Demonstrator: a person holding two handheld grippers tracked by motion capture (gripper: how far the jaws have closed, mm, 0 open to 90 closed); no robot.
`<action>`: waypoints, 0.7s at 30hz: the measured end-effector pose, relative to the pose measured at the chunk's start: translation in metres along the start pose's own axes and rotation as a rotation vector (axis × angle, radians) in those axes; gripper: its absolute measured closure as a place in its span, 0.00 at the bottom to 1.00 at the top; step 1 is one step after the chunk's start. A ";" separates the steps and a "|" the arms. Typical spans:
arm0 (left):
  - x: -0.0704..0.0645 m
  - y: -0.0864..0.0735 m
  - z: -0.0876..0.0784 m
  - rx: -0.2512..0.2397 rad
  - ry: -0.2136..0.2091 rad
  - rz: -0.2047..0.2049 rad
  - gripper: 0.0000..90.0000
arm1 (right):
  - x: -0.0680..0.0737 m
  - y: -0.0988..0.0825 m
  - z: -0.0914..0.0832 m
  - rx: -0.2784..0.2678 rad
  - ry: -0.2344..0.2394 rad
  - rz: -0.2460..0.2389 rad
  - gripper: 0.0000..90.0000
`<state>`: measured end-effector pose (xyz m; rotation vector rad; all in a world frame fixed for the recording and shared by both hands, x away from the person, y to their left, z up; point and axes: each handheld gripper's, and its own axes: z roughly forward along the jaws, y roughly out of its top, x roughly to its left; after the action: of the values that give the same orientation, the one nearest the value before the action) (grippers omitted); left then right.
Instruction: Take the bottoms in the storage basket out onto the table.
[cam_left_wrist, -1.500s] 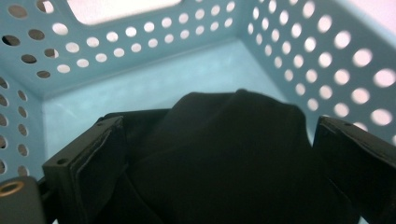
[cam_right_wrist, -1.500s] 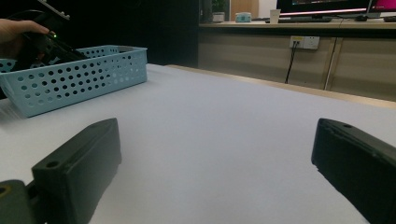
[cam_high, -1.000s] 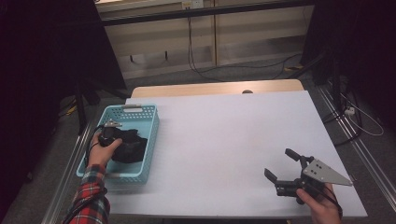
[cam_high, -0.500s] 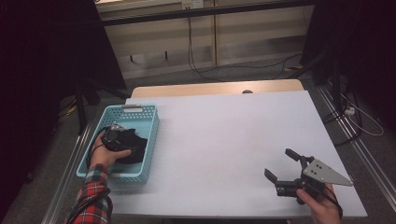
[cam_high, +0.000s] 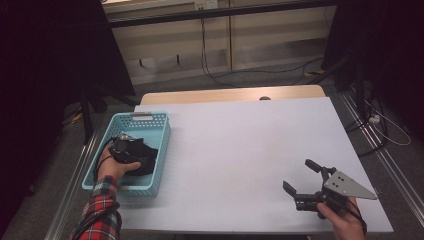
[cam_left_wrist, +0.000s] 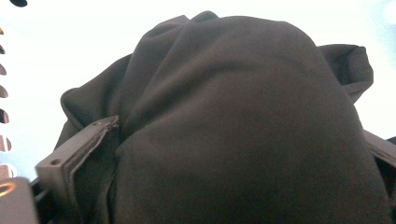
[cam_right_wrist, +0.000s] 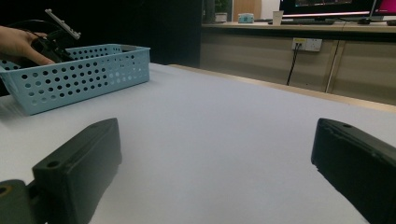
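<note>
Fingers of our left gripper (cam_high: 131, 148) sit deep in the blue basket (cam_high: 161, 145), pinching a bunched black cloth (cam_left_wrist: 233, 130); in the left gripper view the fabric swells up between the jaws and covers most of them. The cloth lies inside the basket at the table's (cam_high: 240, 150) left edge, near the basket's front half. Our right gripper (cam_high: 305, 180) rests low over the bare white tabletop near the front right corner, well apart from the basket, its jaws spread wide around nothing.
</note>
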<state>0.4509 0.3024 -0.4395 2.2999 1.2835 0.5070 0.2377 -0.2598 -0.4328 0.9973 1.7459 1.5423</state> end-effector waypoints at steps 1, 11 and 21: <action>0.000 0.000 -0.001 -0.002 0.002 -0.002 0.06 | 0.000 0.000 0.000 -0.001 0.001 0.000 0.02; -0.003 0.007 -0.006 0.044 0.054 -0.011 0.29 | 0.000 0.000 0.000 0.000 0.003 -0.001 0.02; -0.008 0.018 -0.009 0.087 0.111 -0.034 0.56 | 0.000 0.000 0.000 -0.002 0.002 0.003 0.02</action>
<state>0.4551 0.2892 -0.4225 2.3454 1.4202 0.5849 0.2379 -0.2603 -0.4325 0.9987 1.7448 1.5464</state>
